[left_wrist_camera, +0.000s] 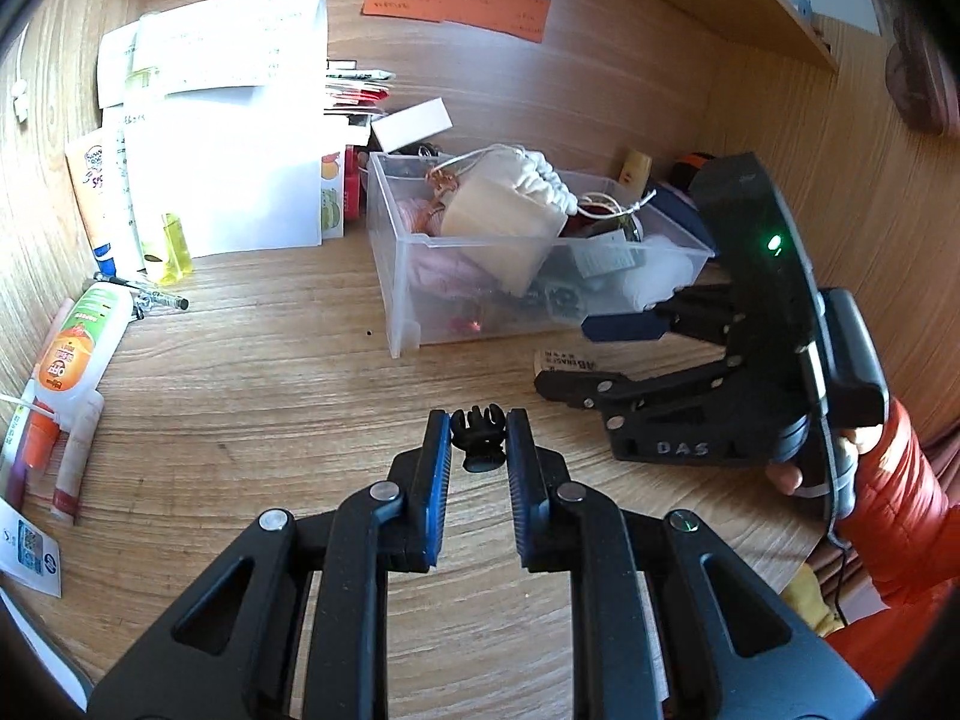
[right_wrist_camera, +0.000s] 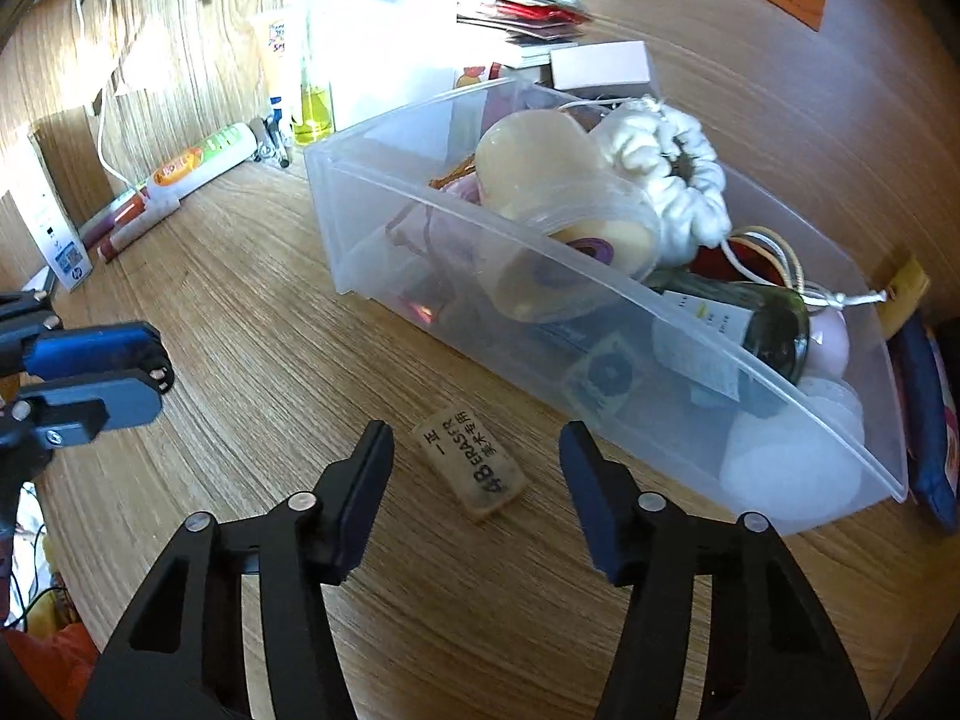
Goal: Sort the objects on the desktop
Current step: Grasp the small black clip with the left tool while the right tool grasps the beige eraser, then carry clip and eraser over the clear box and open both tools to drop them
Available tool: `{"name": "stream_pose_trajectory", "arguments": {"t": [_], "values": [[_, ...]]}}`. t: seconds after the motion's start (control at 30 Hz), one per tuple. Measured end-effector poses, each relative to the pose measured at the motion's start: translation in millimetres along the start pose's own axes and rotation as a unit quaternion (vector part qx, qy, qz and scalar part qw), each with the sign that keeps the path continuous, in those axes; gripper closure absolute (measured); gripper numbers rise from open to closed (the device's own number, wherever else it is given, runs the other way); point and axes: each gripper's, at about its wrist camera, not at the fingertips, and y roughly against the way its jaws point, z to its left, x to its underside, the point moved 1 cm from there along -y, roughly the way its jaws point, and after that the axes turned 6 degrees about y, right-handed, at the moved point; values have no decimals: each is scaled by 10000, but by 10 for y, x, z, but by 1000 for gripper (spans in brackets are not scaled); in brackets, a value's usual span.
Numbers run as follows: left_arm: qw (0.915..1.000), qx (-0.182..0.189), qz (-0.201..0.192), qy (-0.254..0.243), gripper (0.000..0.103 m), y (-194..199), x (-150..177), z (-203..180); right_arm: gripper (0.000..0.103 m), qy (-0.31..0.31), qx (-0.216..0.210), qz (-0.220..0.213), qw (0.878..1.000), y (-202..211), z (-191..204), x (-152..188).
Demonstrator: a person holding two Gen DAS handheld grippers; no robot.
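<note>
- Left gripper (left_wrist_camera: 478, 441): fingers closed on a small black hair claw clip (left_wrist_camera: 477, 438), held just above the wooden desk (left_wrist_camera: 270, 372).
- Right gripper (right_wrist_camera: 477, 468): fingers partly open, empty, one on either side of a beige eraser (right_wrist_camera: 474, 459) without touching it.
- Eraser: lies flat on the desk, printed face up, just in front of the clear plastic bin (right_wrist_camera: 420, 204).
- Bin: full of mixed items, among them a white scrunchie (right_wrist_camera: 678, 186) and a tape roll (right_wrist_camera: 576, 222).
- Glue bottle (left_wrist_camera: 78, 348): lies at the desk's left edge.
</note>
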Motion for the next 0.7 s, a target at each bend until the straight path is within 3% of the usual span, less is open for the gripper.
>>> {"name": "stream_pose_trajectory", "arguments": {"t": [0.4,0.7], "values": [[10000,65,2,67,86,-39,-22,10,78,117,46,17,9999,48,99,37],[9996,143,-159,192,86,-53,-148,-6,81,-260,-324,-205,9989,213,18,100]]}}
